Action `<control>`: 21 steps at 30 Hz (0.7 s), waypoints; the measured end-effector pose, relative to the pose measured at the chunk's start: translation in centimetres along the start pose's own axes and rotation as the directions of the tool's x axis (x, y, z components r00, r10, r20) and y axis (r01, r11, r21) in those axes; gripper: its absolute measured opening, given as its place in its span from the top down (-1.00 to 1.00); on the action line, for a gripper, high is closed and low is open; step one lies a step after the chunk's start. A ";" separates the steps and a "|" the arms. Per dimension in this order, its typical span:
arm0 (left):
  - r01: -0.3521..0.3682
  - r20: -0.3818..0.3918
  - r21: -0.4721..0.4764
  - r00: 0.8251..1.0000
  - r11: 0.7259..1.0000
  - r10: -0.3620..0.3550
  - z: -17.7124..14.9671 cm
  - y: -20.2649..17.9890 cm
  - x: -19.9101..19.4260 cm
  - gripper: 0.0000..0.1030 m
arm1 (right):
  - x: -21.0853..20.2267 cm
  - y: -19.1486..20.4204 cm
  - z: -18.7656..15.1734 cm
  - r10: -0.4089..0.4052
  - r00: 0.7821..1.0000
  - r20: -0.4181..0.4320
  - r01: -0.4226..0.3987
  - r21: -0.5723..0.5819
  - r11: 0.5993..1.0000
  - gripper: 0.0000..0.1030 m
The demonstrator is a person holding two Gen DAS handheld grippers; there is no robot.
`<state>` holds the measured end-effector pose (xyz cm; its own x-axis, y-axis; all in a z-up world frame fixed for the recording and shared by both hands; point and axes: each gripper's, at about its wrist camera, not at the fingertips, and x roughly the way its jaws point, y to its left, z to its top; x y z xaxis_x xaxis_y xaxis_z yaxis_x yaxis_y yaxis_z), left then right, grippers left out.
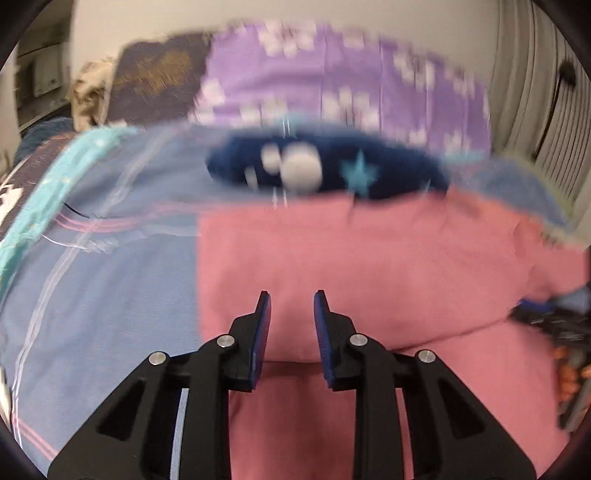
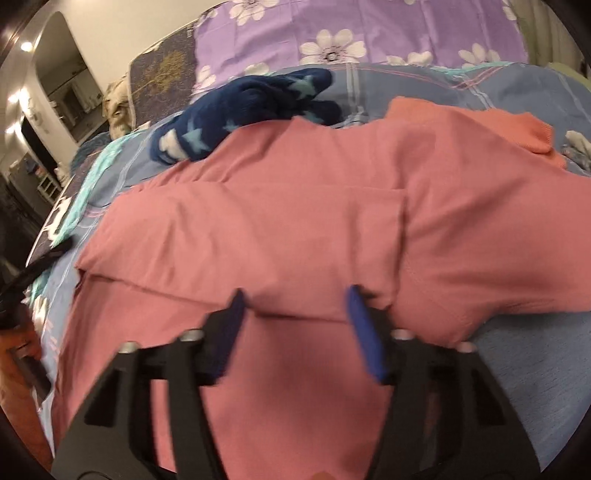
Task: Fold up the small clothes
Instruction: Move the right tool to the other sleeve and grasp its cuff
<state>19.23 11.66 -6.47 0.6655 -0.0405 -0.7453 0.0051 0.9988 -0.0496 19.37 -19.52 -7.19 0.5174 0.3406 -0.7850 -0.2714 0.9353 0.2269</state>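
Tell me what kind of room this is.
Most likely a bedroom: a pink garment lies on a blue bedsheet, with a purple flowered pillow behind and a navy star-patterned garment nearby.

Pink garment [image 2: 280, 221], partly folded, on bed

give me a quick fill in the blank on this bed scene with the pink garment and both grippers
1. The garment spread on the bed is ____ in colour.
2. The dark blue fleece item beyond it is printed with light blue ____.
3. The purple pillow carries white ____.
4. Both the left gripper and the right gripper have their jaws ____.

Missing words: pink; stars; flowers; open
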 end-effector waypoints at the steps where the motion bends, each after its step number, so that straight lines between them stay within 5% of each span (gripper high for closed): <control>1: -0.004 -0.064 0.013 0.998 1.000 0.005 -0.6 -0.2 2.1 0.36 | -0.1 0.4 0.0 -0.010 1.000 -0.014 0.010 -0.038 0.999 -0.53; 2: -0.010 -0.038 0.021 0.999 1.000 0.011 -0.7 -0.4 2.5 0.36 | -0.6 0.8 -0.3 -0.035 0.999 -0.014 0.034 -0.075 0.997 -0.51; 5: -0.013 -0.038 0.023 0.999 1.000 0.014 -0.6 -0.6 2.2 0.31 | -4.5 -0.3 -1.4 -0.068 0.993 0.102 0.075 -0.066 0.995 0.01; 8: -0.006 -0.032 0.019 0.999 1.000 0.006 -0.6 -0.7 2.2 0.30 | -10.1 -5.9 -1.7 -0.187 0.942 0.277 0.158 0.126 0.979 -0.20; 10: -0.006 -0.030 0.021 1.000 1.000 0.006 -0.6 -0.5 2.2 0.29 | -14.1 -11.9 -2.2 -0.260 0.907 0.330 0.150 0.324 0.934 -0.28; 13: -0.012 -0.026 0.027 1.000 1.000 0.012 -0.8 -0.5 2.0 0.28 | -19.4 -21.9 -4.0 -0.317 0.869 0.379 0.033 0.595 0.803 -0.12; 16: -0.019 -0.026 0.034 0.999 0.999 0.020 -0.8 -0.7 2.2 0.27 | -22.5 -29.2 -5.0 -0.380 0.859 0.344 0.022 0.716 0.698 0.04; 21: -0.025 -0.024 0.040 0.999 0.999 0.026 -0.8 -0.7 2.1 0.27 | -23.8 -36.1 -5.0 -0.485 0.846 0.221 0.165 0.757 0.632 0.01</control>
<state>20.00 10.83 -8.53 0.6472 -0.0149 -0.7622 0.0183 0.9998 -0.0040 12.76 -61.92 0.41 0.7487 -0.1444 -0.6470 0.5282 0.7197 0.4506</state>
